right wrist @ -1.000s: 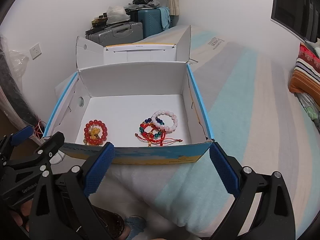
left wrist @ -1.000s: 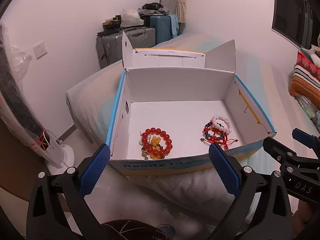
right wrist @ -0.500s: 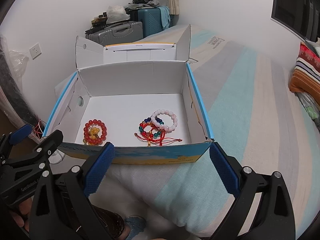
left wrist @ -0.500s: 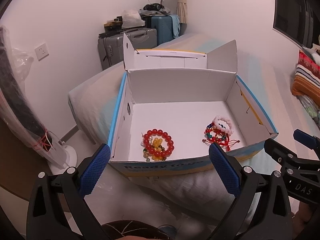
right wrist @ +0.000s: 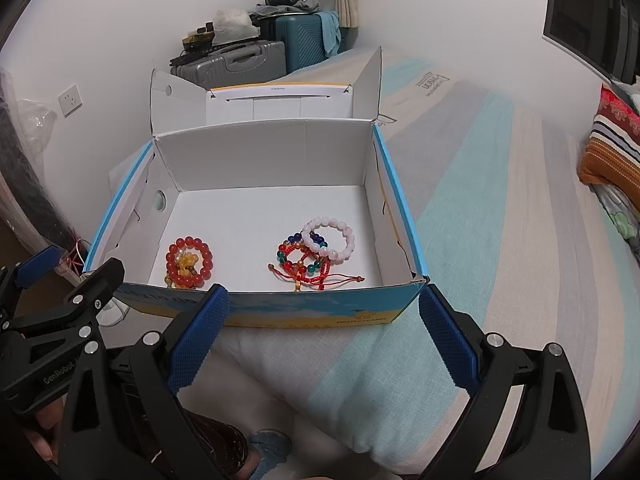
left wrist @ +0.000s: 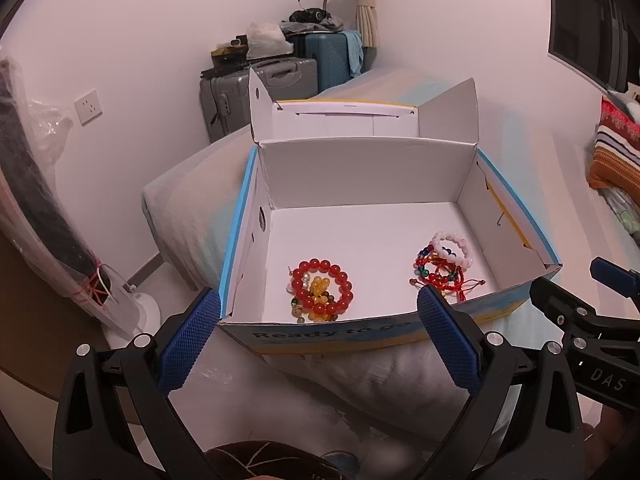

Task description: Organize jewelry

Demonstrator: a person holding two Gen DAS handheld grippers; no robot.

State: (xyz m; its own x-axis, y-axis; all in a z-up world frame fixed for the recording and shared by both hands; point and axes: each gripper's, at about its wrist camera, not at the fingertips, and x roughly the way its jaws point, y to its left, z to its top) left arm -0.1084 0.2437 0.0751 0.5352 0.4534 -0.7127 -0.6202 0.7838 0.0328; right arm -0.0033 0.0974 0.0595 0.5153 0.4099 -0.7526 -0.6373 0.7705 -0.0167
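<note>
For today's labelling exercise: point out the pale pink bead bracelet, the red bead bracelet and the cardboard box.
pale pink bead bracelet (right wrist: 347, 245): right wrist view, beads on its right side.
red bead bracelet (right wrist: 207, 257): right wrist view, beads on its right side.
cardboard box (right wrist: 264, 152): right wrist view, inner back wall.

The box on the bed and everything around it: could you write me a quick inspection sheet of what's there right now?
Surface: striped bed cover, with the open cardboard box resting on it.
Job's things: red bead bracelet over yellow beads at the box's front left; pale pink bracelet overlapping a multicoloured bracelet and red cord bracelets at front right.
Clutter: nothing seen inside the box besides jewelry.
Grippers: left tool and right tool both open, empty, short of the box's front wall.
Cables: nothing seen.
Surroundings: grey suitcase, blue suitcase, wall socket, striped pillow.
</note>
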